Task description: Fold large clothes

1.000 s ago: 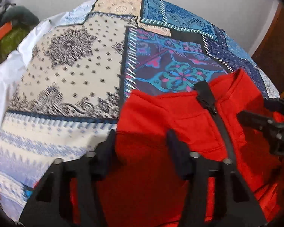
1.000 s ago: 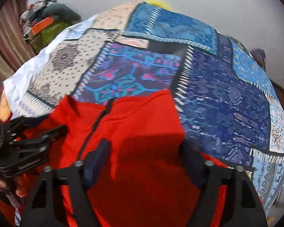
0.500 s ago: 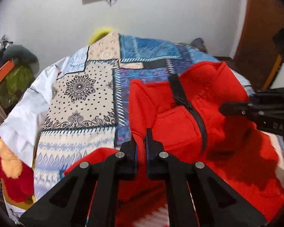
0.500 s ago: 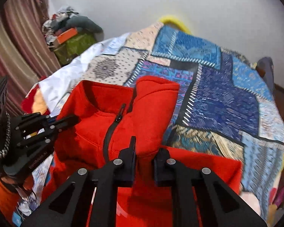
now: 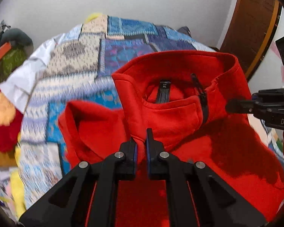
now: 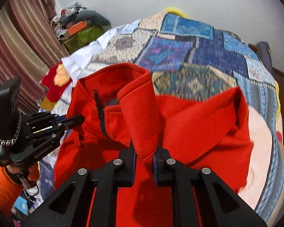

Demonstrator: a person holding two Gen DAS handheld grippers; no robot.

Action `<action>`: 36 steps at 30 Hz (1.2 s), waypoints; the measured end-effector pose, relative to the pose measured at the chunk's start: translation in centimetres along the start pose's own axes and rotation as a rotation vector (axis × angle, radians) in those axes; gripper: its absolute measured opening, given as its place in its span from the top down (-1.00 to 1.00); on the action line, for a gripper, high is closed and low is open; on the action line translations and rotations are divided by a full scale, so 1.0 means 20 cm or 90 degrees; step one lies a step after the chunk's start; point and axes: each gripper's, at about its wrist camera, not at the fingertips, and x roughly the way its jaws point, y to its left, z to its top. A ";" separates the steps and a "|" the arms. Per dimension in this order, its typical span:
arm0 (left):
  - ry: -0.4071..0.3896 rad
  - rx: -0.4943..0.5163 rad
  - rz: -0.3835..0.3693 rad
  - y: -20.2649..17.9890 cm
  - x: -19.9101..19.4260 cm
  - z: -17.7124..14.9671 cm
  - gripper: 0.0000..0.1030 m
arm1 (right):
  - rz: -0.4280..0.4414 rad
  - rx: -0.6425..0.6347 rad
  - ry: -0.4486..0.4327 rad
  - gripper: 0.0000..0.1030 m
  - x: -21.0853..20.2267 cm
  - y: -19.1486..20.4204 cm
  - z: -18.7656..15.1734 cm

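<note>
Pinching red jacket (image 5: 179, 117) shoulders, both tongs (image 5: 141, 147) clamped.

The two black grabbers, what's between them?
The red jacket's collar and zipper span between the left gripper and right gripper; both wrist views show it.

My right gripper (image 6: 143, 151) pinches a fold of the red fleece jacket (image 6: 179, 124), with my left gripper (image 6: 73, 121) gripping it off to the left.

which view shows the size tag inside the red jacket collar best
The left wrist view: it looks down into the open collar of the red jacket, so the black size tag faces the camera and reads XL. In the right wrist view the folded collar hides the tag; only the zipper shows.
</note>
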 end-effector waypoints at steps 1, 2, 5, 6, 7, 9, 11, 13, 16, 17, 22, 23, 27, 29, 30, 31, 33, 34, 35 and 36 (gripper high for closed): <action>0.010 0.003 0.001 -0.01 0.01 -0.04 0.85 | -0.003 -0.005 0.006 0.78 0.00 0.02 -0.05; 0.019 0.008 0.003 -0.03 0.01 -0.08 0.81 | -0.006 -0.012 0.016 0.78 0.01 0.03 -0.09; 0.057 0.042 0.013 -0.08 0.04 -0.23 0.68 | -0.029 -0.037 0.032 0.77 0.03 0.07 -0.21; 0.068 0.053 0.020 -0.09 0.05 -0.27 0.65 | -0.041 -0.049 0.037 0.77 0.03 0.08 -0.25; 0.079 0.060 0.025 -0.10 0.06 -0.30 0.63 | -0.052 -0.057 0.044 0.77 0.03 0.09 -0.28; 0.114 0.068 0.043 -0.09 0.10 -0.38 0.63 | -0.071 -0.060 0.054 0.77 0.02 0.08 -0.33; 0.145 0.060 0.054 -0.06 0.14 -0.45 0.63 | -0.086 -0.059 0.062 0.76 0.00 0.06 -0.36; 0.168 0.050 0.061 -0.02 0.17 -0.51 0.63 | -0.081 -0.051 0.067 0.75 -0.03 0.03 -0.38; 0.174 0.027 0.060 0.05 0.14 -0.56 0.63 | -0.079 -0.048 0.076 0.74 -0.08 0.01 -0.40; 0.171 0.021 0.060 0.08 0.11 -0.56 0.63 | -0.081 -0.053 0.076 0.74 -0.09 0.02 -0.41; 0.101 -0.010 0.071 0.21 -0.12 -0.46 0.63 | -0.091 -0.082 0.043 0.74 -0.21 0.06 -0.43; 0.087 -0.013 0.075 0.23 -0.16 -0.43 0.62 | -0.088 -0.087 0.036 0.74 -0.24 0.06 -0.44; 0.025 -0.016 0.098 0.26 -0.30 -0.25 0.32 | -0.111 -0.103 -0.005 0.74 -0.40 0.06 -0.42; 0.001 -0.008 0.105 0.24 -0.33 -0.16 0.19 | -0.114 -0.092 -0.017 0.74 -0.47 0.04 -0.38; -0.010 -0.005 0.106 0.23 -0.34 -0.12 0.18 | -0.113 -0.081 -0.024 0.74 -0.50 0.03 -0.35; -0.017 -0.004 0.107 0.22 -0.33 -0.06 0.14 | -0.113 -0.073 -0.029 0.74 -0.52 0.02 -0.31; -0.023 -0.009 0.108 0.21 -0.29 0.03 0.02 | -0.117 -0.064 -0.041 0.74 -0.53 0.00 -0.23; -0.024 -0.011 0.104 0.20 -0.27 0.04 -0.01 | -0.124 -0.061 -0.045 0.74 -0.52 0.00 -0.19; -0.023 -0.012 0.098 0.19 -0.24 0.07 -0.01 | -0.125 -0.060 -0.045 0.74 -0.51 0.00 -0.17; -0.018 -0.012 0.088 0.17 -0.19 0.10 -0.01 | -0.124 -0.059 -0.041 0.74 -0.47 0.00 -0.13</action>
